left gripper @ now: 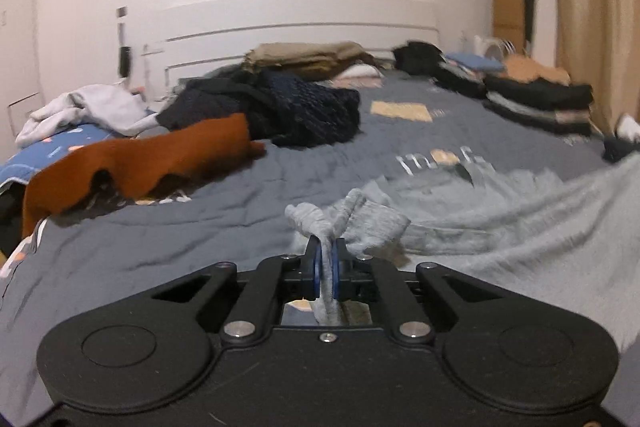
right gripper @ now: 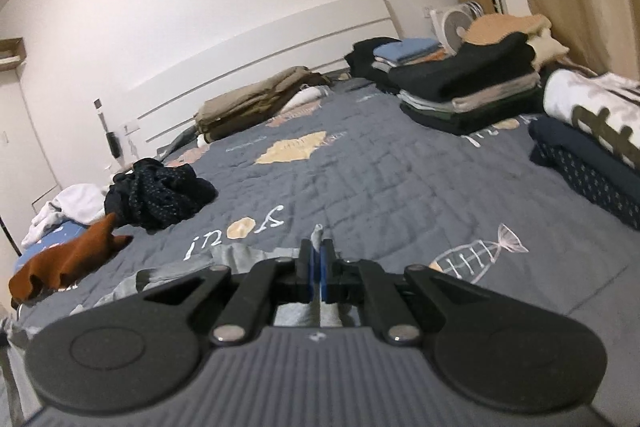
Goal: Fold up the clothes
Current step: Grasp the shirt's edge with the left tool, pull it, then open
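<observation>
Grey garment (left gripper: 460,223) pinched in left claw (left gripper: 327,251), draping rightward.

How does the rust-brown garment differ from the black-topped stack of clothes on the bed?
The rust-brown garment lies loose and rumpled; the black-topped stack is neatly folded. The garment is one piece; the stack holds several layers. The garment sits on the left, the stack on the right. Both rest on the grey quilt.

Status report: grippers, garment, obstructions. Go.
Left gripper shut on grey garment. Right gripper shut on same garment. Bedspread ahead open; rust-brown cloth off left.
</observation>
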